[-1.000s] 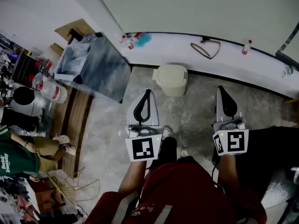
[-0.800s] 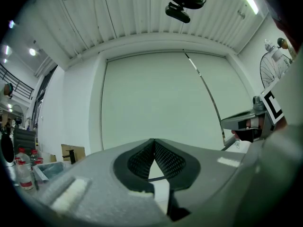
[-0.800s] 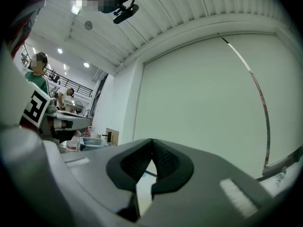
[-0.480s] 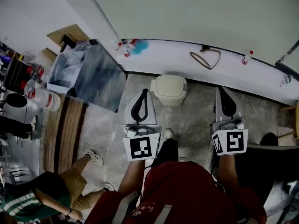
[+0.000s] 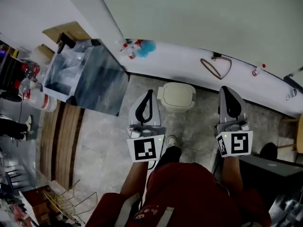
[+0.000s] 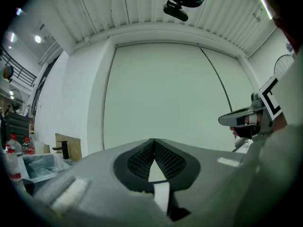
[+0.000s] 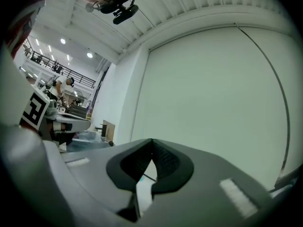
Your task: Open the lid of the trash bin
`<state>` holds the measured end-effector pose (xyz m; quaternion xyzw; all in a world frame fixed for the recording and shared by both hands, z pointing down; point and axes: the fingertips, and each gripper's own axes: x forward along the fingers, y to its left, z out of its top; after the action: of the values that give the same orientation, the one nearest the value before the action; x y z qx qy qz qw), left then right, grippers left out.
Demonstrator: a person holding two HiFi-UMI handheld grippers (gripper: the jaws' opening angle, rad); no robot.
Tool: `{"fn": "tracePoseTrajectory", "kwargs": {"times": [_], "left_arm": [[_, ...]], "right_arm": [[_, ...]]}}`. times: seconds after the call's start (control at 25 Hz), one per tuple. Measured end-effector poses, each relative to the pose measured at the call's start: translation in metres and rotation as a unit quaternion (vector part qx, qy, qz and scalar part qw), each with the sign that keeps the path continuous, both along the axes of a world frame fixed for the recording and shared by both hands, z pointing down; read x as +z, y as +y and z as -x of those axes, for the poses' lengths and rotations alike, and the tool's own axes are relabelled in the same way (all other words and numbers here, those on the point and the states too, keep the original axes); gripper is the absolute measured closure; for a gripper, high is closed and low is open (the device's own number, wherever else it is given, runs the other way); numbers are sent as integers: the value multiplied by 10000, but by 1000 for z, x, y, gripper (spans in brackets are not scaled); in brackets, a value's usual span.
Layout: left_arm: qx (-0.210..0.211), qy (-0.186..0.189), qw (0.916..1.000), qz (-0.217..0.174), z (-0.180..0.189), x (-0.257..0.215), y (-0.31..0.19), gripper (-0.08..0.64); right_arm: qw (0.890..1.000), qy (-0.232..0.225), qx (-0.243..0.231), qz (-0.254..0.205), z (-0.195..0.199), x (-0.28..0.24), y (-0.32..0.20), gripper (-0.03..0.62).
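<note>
A small cream trash bin (image 5: 177, 97) stands on the stone floor against a white ledge (image 5: 180, 60), its lid down. In the head view my left gripper (image 5: 150, 92) is held level just left of the bin, shut and empty. My right gripper (image 5: 224, 89) is to the bin's right, a little apart from it, also shut with nothing in it. The left gripper view shows its tips (image 6: 153, 141) meeting in front of a pale green wall; the bin is out of that view. The right gripper view shows the same, with its tips (image 7: 152, 141) together.
A clear-topped box with plastic sheeting (image 5: 90, 72) stands at the left beside a wooden strip of floor. On the ledge lie a brown loop strap (image 5: 217, 66), small bottles (image 5: 129, 48) and a blue object (image 5: 147, 46). A black case (image 5: 270, 167) sits at the lower right, a wire rack (image 5: 61, 202) lower left.
Both grippers and I have moved toward the wall; the bin now lies closer, between the two grippers. The person in green at the left has walked out of view.
</note>
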<state>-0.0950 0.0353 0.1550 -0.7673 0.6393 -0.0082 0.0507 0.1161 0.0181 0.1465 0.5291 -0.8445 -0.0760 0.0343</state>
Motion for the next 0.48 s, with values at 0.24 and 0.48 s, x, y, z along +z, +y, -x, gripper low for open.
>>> {"fn": "tracePoseTrajectory", "kwargs": {"times": [0.24,0.48], "left_arm": [[-17,84,9998,188,30,18,-35,555],[-146,196,9990,380,49,39,-60,555]], "right_arm": [[9997,116,-166,124,44,13,-42,592],[9989,204,-230,344,57,33,-67,592]]}}
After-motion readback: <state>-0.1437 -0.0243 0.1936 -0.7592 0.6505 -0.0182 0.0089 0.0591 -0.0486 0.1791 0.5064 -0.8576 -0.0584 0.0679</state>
